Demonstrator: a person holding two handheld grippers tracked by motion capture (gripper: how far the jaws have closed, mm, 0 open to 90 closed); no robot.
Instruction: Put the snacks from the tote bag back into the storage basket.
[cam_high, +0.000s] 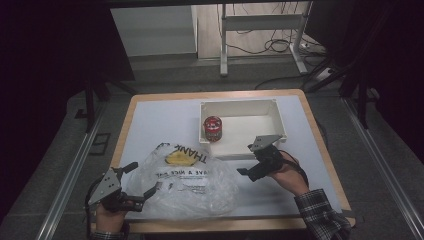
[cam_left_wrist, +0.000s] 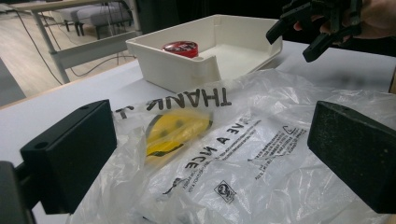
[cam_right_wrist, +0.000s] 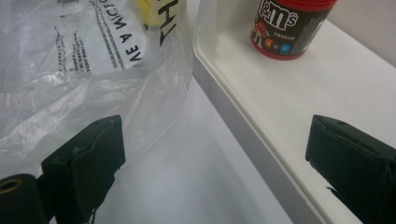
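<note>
The clear plastic bag lay crumpled on the near half of the worktop, its upside-down "THANK" lettering and yellow smiley face toward the far side. Its far edge reached the near wall of the white tray — in the left gripper view the film lay right at the tray's corner.

The left hand-held gripper sat at the bag's near-left edge, jaws spread wide with the plastic lying between them; whether the pads touched it I could not tell.

The right hand-held gripper hovered just right of the bag, near the tray's front wall, jaws spread and empty — one over the bag's edge, one over the tray's rim.

Inside the tray stood a red-lidded M&M's tub, upright in the left part.
</note>
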